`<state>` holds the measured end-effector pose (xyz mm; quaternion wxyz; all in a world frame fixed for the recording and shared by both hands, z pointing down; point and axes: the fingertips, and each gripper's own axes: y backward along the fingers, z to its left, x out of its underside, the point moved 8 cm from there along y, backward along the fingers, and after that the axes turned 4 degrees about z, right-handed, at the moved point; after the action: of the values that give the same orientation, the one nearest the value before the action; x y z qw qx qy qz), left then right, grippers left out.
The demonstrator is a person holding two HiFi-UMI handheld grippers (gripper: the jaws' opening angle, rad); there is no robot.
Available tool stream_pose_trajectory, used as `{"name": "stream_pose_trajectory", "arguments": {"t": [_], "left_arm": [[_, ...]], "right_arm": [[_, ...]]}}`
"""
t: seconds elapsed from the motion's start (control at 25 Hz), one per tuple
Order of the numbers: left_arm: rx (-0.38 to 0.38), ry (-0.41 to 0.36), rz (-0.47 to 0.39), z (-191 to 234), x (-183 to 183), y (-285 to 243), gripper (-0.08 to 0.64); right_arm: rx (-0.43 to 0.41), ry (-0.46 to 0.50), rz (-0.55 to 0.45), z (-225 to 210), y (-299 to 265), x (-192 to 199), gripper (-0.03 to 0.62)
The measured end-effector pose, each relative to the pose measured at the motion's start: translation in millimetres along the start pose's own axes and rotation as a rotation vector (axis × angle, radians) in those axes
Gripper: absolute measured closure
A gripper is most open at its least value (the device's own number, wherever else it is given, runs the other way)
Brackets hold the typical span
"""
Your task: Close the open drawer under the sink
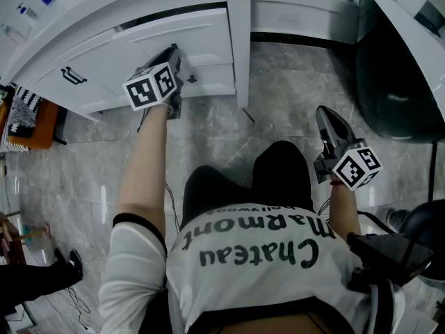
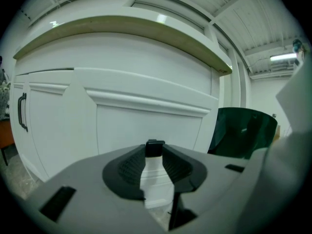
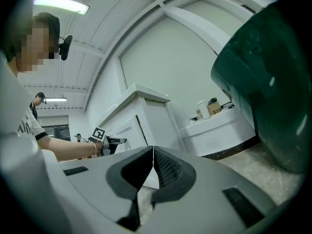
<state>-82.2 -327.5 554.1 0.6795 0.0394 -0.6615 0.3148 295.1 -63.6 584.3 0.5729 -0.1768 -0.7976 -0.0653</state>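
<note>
Plainly white, panelled drawer; left tool clasps its black knob

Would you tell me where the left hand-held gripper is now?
The left hand-held gripper is upper left of centre in the head view, tips at the drawer front, right of the door handle; a black pull sits between its jaws.

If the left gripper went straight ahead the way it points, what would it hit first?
The white drawer front, probably almost at once: the left gripper already has a small dark handle between its jaw tips, though contact is unclear.
</note>
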Motion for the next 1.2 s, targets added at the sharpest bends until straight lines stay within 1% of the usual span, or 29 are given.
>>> {"name": "stream_pose_trajectory", "arguments": {"t": [0.12, 0.4, 0.72, 0.96, 1.2], "left_arm": [[0.008, 0.01, 0.015, -0.1, -5.2, -4.0, 0.46], [0.003, 0.006, 0.01, 2.2, -9.6, -10.2, 0.46], [0.005, -0.013, 0.022, 5.1, -10.8, -13.4, 0.46], [0.012, -0.026, 0.031, 4.2, -13.5, -14.2, 0.459], [-0.005, -0.037, 0.021, 2.4, -12.0, -14.3, 0.459]], "right_arm": [[0.006, 0.002, 0.004, -1.8, 1.0, -0.1, 0.58], [0.024, 0.011, -0.014, -4.2, 3.7, -6.3, 0.58], [0.024, -0.001, -0.036, -5.6, 2.6, -5.8, 0.58], [0.022, -0.01, -0.023, -6.7, 4.9, -1.1, 0.58], [0.012, -0.021, 0.002, -7.4, 2.2, 6.5, 0.58]]}}
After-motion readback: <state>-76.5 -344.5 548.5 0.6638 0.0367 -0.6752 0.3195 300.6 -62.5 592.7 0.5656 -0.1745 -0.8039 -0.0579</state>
